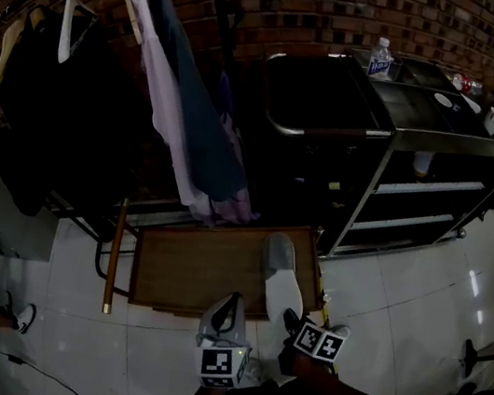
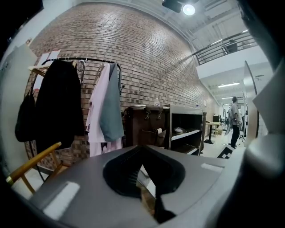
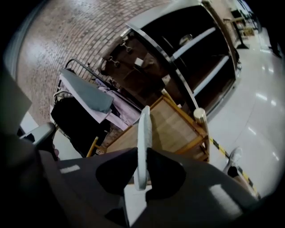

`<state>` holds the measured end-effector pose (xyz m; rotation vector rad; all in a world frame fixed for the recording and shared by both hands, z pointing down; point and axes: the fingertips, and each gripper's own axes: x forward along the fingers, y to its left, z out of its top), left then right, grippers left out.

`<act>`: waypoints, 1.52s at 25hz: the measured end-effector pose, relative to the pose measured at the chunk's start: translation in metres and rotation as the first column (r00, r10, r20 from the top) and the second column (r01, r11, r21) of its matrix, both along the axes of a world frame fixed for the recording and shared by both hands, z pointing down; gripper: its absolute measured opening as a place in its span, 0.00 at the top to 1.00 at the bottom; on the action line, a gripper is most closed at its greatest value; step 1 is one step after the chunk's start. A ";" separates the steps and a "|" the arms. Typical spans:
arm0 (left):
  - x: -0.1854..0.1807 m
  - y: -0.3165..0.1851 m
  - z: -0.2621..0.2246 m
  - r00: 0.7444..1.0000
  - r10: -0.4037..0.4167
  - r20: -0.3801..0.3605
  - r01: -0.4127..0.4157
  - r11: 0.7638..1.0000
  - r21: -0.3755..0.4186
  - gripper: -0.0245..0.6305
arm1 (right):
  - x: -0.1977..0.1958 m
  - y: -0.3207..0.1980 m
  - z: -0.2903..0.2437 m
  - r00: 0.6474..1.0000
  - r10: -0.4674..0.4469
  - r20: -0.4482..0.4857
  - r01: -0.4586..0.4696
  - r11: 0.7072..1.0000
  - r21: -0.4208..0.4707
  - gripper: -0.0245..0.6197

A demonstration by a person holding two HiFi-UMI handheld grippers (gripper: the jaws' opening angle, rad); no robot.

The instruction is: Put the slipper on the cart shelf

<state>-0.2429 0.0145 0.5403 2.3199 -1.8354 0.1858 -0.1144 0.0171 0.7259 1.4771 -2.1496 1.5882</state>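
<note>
Slipper (image 3: 143,129) is clamped in the right gripper (image 3: 141,152) jaws, long axis pointing far; cart shelf (image 1: 428,188) lies far right. Left gripper (image 2: 141,150) jaws sit together, empty.

The label on the bottle (image 1: 380,57) is unreadably small.

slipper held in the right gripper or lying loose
Held: the right gripper view shows the right gripper clamped on both sides of the slipper, edge-on between its jaws.
</note>
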 end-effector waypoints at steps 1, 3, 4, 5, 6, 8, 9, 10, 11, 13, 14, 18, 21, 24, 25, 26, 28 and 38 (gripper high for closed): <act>0.001 0.000 -0.002 1.000 0.002 -0.001 -0.002 1.000 0.004 0.94 | 0.002 -0.002 -0.008 0.999 -0.013 -0.031 0.014 0.999 0.037 0.87; 0.004 0.000 -0.003 1.000 0.005 -0.005 -0.005 1.000 0.005 0.94 | 0.006 -0.004 -0.026 0.994 -0.031 -0.105 0.044 0.992 0.117 0.87; 0.004 0.001 -0.003 1.000 0.005 -0.007 -0.005 1.000 0.003 0.94 | 0.007 -0.005 -0.036 0.989 -0.037 -0.145 0.061 0.985 0.160 0.87; 0.005 0.001 -0.002 1.000 0.006 -0.008 -0.006 1.000 0.001 0.94 | 0.008 -0.006 -0.045 0.982 -0.044 -0.181 0.080 0.977 0.199 0.87; 0.006 0.001 -0.002 1.000 0.007 -0.009 -0.007 1.000 -0.001 0.94 | 0.009 -0.007 -0.054 0.976 -0.050 -0.212 0.100 0.967 0.235 0.88; 0.008 0.000 0.000 1.000 0.010 -0.008 -0.010 1.000 -0.003 0.94 | 0.009 -0.011 -0.072 0.966 -0.050 -0.254 0.129 0.944 0.305 0.88; 0.009 -0.002 -0.002 1.000 0.012 -0.009 -0.012 1.000 0.003 0.94 | 0.009 -0.013 -0.081 0.964 -0.042 -0.262 0.132 0.931 0.339 0.88; 0.011 -0.003 -0.005 1.000 0.016 -0.011 -0.016 1.000 0.011 0.94 | 0.009 -0.016 -0.091 0.964 -0.028 -0.265 0.130 0.918 0.374 0.88; 0.012 -0.004 -0.007 1.000 0.018 -0.014 -0.018 1.000 0.016 0.94 | 0.010 -0.019 -0.102 0.963 -0.010 -0.269 0.124 0.903 0.410 0.88; 0.013 -0.007 -0.010 0.999 0.019 -0.027 -0.019 1.000 0.020 0.94 | 0.013 -0.027 -0.126 0.959 0.033 -0.280 0.112 0.868 0.484 0.88; 0.013 -0.007 -0.012 0.999 0.017 -0.038 -0.016 1.000 0.021 0.94 | 0.015 -0.030 -0.139 0.957 0.052 -0.286 0.110 0.846 0.522 0.88; 0.008 -0.012 -0.025 0.997 0.003 -0.082 0.001 0.999 0.042 0.94 | 0.020 -0.042 -0.191 0.942 0.116 -0.314 0.123 0.753 0.647 0.88; 0.006 -0.016 -0.035 0.996 0.004 -0.084 0.001 0.998 0.063 0.94 | 0.024 -0.049 -0.228 0.934 0.167 -0.316 0.125 0.677 0.725 0.88; 0.003 -0.018 -0.047 0.998 0.000 -0.064 0.006 0.996 0.091 0.94 | 0.023 -0.052 -0.261 0.921 0.201 -0.334 0.154 0.600 0.785 0.88; 0.002 -0.018 -0.053 0.998 -0.001 -0.060 0.007 0.995 0.102 0.94 | 0.023 -0.053 -0.269 0.918 0.210 -0.337 0.160 0.581 0.798 0.87; 0.002 -0.019 -0.059 0.998 -0.001 -0.058 0.008 0.994 0.110 0.94 | 0.022 -0.055 -0.276 0.917 0.218 -0.335 0.162 0.565 0.809 0.87; 0.000 -0.020 -0.064 0.999 -0.012 -0.050 0.017 0.993 0.117 0.94 | 0.021 -0.056 -0.288 0.918 0.224 -0.327 0.161 0.543 0.824 0.87; 0.010 -0.023 -0.072 1.000 -0.022 -0.014 0.024 0.990 0.139 0.94 | 0.034 -0.052 -0.295 0.912 0.227 -0.341 0.176 0.535 0.826 0.87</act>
